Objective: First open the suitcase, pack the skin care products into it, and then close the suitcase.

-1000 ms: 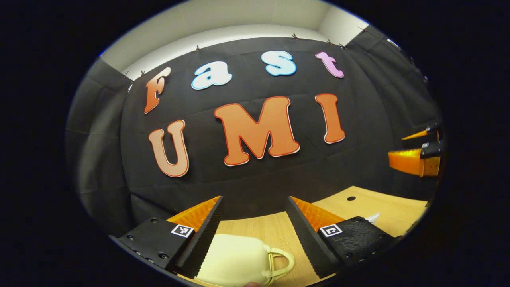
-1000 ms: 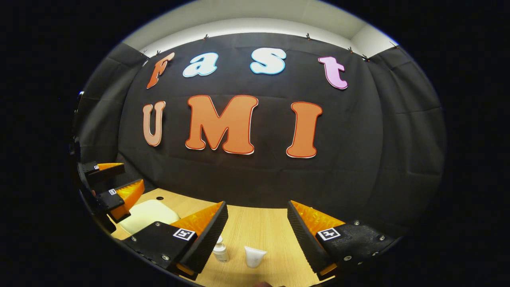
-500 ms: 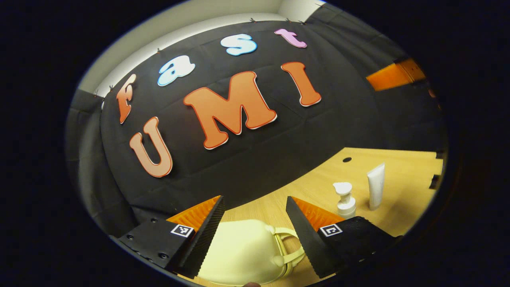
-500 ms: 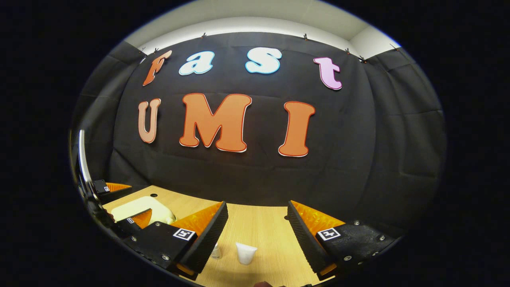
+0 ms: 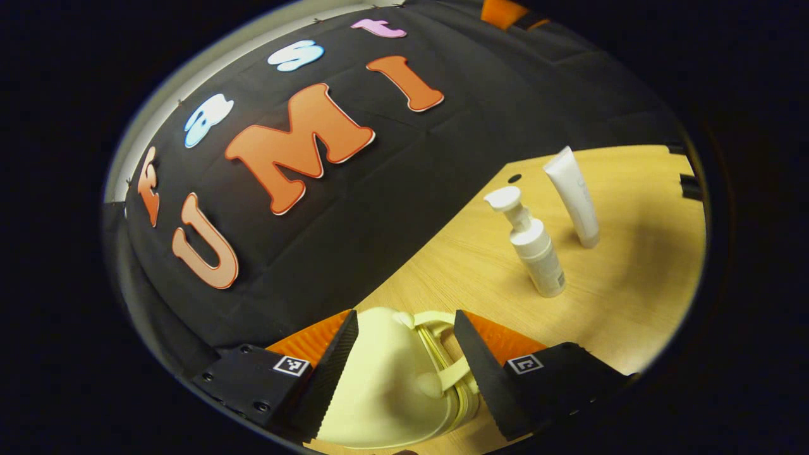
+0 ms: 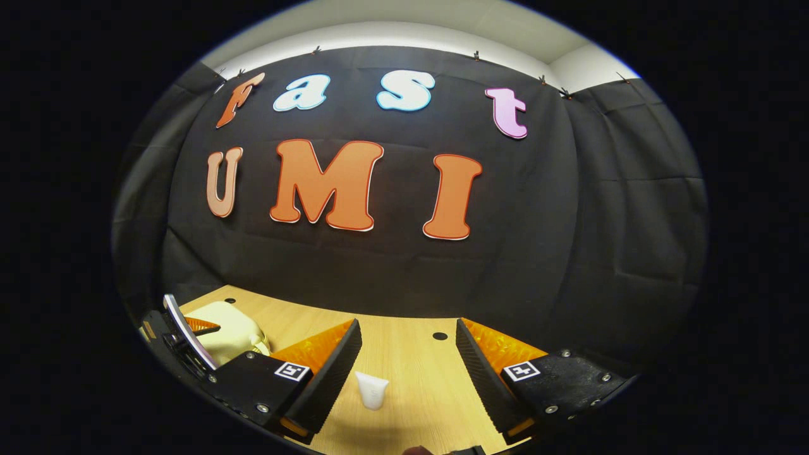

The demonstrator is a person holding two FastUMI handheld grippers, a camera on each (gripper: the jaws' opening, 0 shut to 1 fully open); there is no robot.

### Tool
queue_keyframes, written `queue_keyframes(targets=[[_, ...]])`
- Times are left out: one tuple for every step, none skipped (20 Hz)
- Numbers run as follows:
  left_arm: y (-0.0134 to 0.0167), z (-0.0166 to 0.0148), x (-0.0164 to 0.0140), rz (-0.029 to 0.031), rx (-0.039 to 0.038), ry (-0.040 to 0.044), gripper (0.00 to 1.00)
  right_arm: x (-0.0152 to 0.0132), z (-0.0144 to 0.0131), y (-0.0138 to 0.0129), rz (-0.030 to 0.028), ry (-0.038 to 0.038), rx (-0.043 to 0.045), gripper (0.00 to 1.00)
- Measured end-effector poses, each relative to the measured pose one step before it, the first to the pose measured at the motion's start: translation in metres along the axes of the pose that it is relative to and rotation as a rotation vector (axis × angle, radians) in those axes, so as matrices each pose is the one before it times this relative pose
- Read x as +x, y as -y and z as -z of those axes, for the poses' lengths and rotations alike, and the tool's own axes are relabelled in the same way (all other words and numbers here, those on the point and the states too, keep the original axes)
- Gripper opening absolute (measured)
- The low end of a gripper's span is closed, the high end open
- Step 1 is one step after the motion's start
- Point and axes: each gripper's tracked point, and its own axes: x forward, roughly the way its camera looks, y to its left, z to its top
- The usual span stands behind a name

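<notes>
Pale-yellow hard shell, the small suitcase [image 5: 385, 385] lies shut on the wooden table [image 5: 632, 297], right between the spread fingers of the left gripper [image 5: 404, 373], not yet pinched; it looks light, stiff and slick, so the looped handle [image 5: 442, 354] or the seam edge seems the safest hold; contents unseen; 2 products stand well apart from it, a pump bottle [image 5: 534, 246] and a white tube [image 5: 572, 196]; right gripper [image 6: 407, 373] hangs open above the tube.

Your left tool [image 5: 404, 354] is rolled to one side, fingers spread wide. Your right tool [image 6: 407, 363] sits level, fingers likewise parted.
</notes>
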Motion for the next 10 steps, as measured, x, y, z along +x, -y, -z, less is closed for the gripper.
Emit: queue_keyframes(targets=[[0.00106,0.00497,-0.00219,0.01394,0.02488,-0.01372,0.98,-0.00059,0.00002,0.00153,0.00237,-0.00140,-0.00153,0.96],[0.00007,0.00289,-0.00179,0.01081,0.02026,-0.01021,0.98,0.00050,-0.00073,0.00112,0.00535,-0.00005,-0.00033,0.96],[0.00199,0.00196,-0.00106,0.01299,0.01878,-0.00449,0.98,0.00011,-0.00016,0.00168,0.00114,-0.00037,0.00200,0.96],[0.00162,0.00135,0.00020,0.01233,0.02229,-0.00361,0.98,-0.00085,0.00013,0.00134,0.00268,-0.00029,0.00121,0.96],[0.00122,0.00320,0.00023,0.01095,0.02938,-0.00557,0.98,0.00037,0.00024,0.00079,0.00130,0.00096,-0.00016,0.96],[0.00031,0.00214,-0.00027,0.00752,0.02846,-0.00689,0.98,0.00022,0.00138,0.00053,0.00015,-0.00081,-0.00121,0.96],[0.00056,0.00312,0.00034,0.00585,0.03082,-0.00903,0.98,0.00053,0.00175,0.00125,0.00264,-0.00064,-0.00210,0.96],[0.00218,0.00248,0.00020,0.01553,0.02360,-0.01341,0.98,0.00118,0.00019,-0.00006,-0.00099,-0.00233,-0.00022,0.96],[0.00036,0.00229,-0.00103,0.00862,0.02566,-0.00835,0.95,-0.00007,-0.00014,0.00137,0.00260,0.00045,0.00031,0.96],[0.00077,0.00317,0.00055,0.00371,0.02766,-0.01257,0.91,0.00012,-0.00021,0.00040,-0.00219,0.00309,0.00238,0.96]])
